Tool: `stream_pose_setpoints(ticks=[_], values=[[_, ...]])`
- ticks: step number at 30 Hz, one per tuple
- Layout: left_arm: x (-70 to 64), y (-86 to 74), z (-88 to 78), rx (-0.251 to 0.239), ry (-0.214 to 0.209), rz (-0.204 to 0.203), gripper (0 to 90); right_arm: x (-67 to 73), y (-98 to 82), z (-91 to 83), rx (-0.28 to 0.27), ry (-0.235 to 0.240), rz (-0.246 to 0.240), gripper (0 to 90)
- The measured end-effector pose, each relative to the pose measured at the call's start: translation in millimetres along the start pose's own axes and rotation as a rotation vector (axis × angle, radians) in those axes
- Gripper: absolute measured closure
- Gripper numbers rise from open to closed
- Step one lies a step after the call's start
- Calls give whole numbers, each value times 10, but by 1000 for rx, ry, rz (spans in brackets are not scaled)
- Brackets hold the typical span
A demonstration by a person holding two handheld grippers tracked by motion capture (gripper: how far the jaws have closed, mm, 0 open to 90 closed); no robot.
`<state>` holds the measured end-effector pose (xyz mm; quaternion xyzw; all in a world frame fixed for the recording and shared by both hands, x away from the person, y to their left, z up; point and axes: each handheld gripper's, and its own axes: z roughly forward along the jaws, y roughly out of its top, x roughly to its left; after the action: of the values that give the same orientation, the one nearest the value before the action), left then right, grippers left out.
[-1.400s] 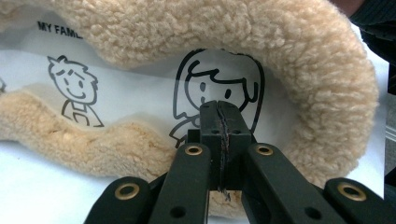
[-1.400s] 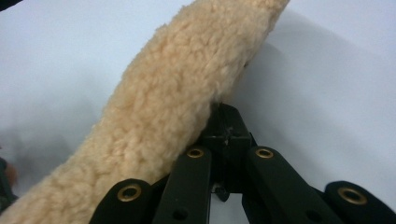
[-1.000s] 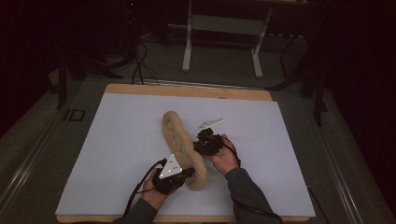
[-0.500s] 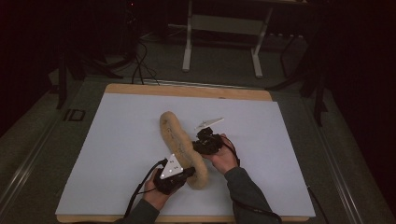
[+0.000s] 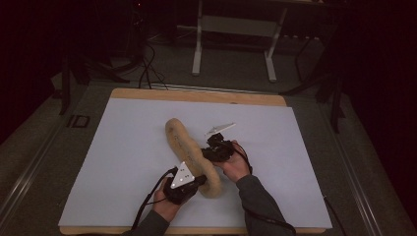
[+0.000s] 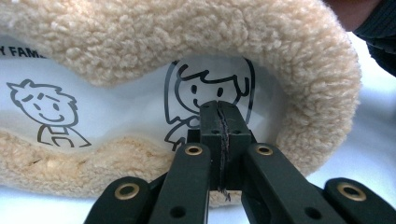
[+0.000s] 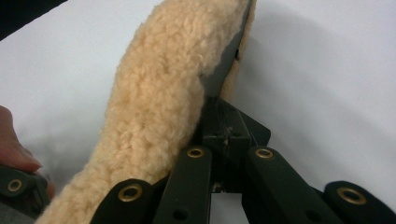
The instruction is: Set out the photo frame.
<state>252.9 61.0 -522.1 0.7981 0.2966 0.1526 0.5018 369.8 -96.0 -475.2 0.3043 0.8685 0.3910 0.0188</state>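
Seemingly both grippers are pinching the same fleecy insole, and the step in hand looks like a two-handed hold on it.

From the high view, the fleece insole [image 5: 189, 152] lies on the white table cover [image 5: 123, 147], near the middle, running from far left to near right. The left gripper [image 5: 189, 184] meets its near end, while the right gripper [image 5: 206, 153] comes at its right edge, about halfway along. A small pale flat piece [image 5: 220, 129] lies just beyond the right gripper, apart from the insole.

In the left gripper view, the jaws are clenched together, pads meeting along a thin seam at the insole's printed inner face [image 6: 140, 112], where cartoon figures are drawn. The fluffy rim [image 6: 280, 56] curls around it above and to the right. The grip appears to be on the thin edge of the insole's heel end.

In the right gripper view, the jaws are likewise pressed together at the insole's [image 7: 159, 107] edge, where a dark underside [image 7: 224, 65] shows beside the fleece; I judge they are nipping that edge.

Next, whatever follows — lifting, turning or flattening — calls for both hands to move together, since a thin edge grip on soft material could slip.
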Motion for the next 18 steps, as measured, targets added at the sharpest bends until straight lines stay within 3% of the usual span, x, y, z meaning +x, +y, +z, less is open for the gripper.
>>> stream_pose_setpoints(ticks=[10, 18], values=[[-26, -5, 33, 12, -3, 21, 900, -21, -24, -24, -6, -37, 5, 896], [55, 10, -62, 0, 3, 18, 853, -29, -45, -72, -10, -66, 23, 822]])
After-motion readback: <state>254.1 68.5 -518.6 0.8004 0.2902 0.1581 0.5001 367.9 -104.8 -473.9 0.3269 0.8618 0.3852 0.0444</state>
